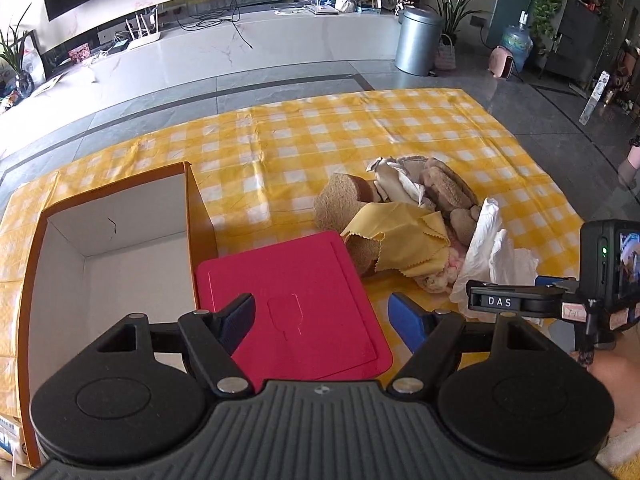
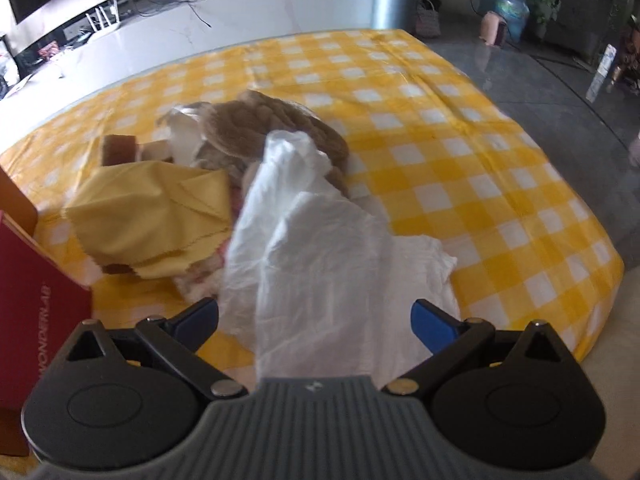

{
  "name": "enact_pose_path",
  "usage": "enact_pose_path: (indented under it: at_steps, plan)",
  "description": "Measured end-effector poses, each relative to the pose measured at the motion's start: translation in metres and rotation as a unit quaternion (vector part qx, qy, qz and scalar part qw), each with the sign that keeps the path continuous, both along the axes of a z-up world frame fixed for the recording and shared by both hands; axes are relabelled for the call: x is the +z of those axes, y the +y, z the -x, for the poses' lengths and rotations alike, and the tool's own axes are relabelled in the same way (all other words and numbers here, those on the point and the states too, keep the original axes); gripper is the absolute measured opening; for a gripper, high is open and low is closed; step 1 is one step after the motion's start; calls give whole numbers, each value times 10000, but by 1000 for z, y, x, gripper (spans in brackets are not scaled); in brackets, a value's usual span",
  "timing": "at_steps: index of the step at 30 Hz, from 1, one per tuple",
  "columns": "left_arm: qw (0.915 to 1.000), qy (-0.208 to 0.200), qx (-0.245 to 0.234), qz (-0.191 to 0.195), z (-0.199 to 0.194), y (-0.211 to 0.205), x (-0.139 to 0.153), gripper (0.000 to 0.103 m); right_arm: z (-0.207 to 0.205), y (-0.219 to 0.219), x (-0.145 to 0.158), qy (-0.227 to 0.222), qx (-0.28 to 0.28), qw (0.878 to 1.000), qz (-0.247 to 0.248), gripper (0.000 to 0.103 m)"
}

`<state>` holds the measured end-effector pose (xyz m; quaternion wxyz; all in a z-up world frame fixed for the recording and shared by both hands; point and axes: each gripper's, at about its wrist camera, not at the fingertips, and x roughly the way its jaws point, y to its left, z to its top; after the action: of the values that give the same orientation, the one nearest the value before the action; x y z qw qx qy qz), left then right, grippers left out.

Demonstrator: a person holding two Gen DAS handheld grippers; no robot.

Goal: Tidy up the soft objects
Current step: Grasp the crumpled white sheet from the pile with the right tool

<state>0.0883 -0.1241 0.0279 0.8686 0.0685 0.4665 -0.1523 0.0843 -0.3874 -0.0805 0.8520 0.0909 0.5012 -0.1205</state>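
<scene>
A pile of soft things lies on the yellow checked cloth: a yellow rag [image 1: 404, 240], loofah pads [image 1: 340, 204], a brown knitted piece [image 1: 444, 188] and a crumpled white plastic bag [image 1: 492, 256]. An open orange box [image 1: 112, 240] with a white inside stands at the left, its red lid [image 1: 292, 300] flat beside it. My left gripper [image 1: 322, 316] hangs open over the lid, holding nothing. My right gripper [image 2: 316, 316] is open wide just above the white bag [image 2: 320, 240], which rises between the fingers without the pads pressing it. The yellow rag [image 2: 160, 208] lies to its left.
The checked cloth [image 1: 360, 128] covers the table; its right edge [image 2: 600, 280] drops to grey floor. The right tool's camera mount [image 1: 608, 264] and a hand [image 1: 616, 372] sit at the right. A metal bin [image 1: 418, 40] stands far behind, by a long white bench [image 1: 240, 52].
</scene>
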Motion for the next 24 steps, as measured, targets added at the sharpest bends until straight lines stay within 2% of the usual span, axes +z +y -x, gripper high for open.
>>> enact_pose_path:
  at_steps: [2,5,8,10,11,12,13,14,15,17,19,21,24]
  plan:
    - [10000,31,-60,-6,2,0,0,89,-5,-17,-13,178,-207,9986,-448,100]
    - [9995,50,-74,297,6,5,7,89,-7,-39,-22,238,-619,9926,-1015,100]
    - [9985,103,-63,531,6,8,13,89,-7,-50,-22,60,-749,9902,-1175,100]
    - [9985,117,-20,537,5,7,16,89,-4,-50,-19,-97,-685,9918,-1076,78]
    - [9986,117,-1,519,5,7,16,89,-2,-50,-16,-178,-648,9920,-1069,53]
    - [9987,115,34,505,5,7,17,89,2,-49,-11,-278,-628,9916,-1099,39]
    - [9986,108,66,512,6,8,18,89,5,-49,-9,-372,-608,9912,-1112,34]
    - [9985,94,75,535,8,8,19,89,8,-49,-5,-451,-589,9910,-1116,17]
    - [9984,75,57,563,9,8,20,89,11,-49,-2,-496,-580,9907,-1123,10]
    - [9984,51,7,568,11,7,23,89,21,-50,7,-658,-523,9898,-1152,10]
    - [9987,20,-24,508,12,4,24,89,35,-53,20,-1011,-465,9848,-1335,10]
    - [9993,-14,-58,377,10,-2,24,89,47,-58,34,-1348,-441,9786,-1492,10]
    - [9998,-111,-158,60,6,-14,23,89,55,-58,45,-1576,-496,9755,-1453,10]
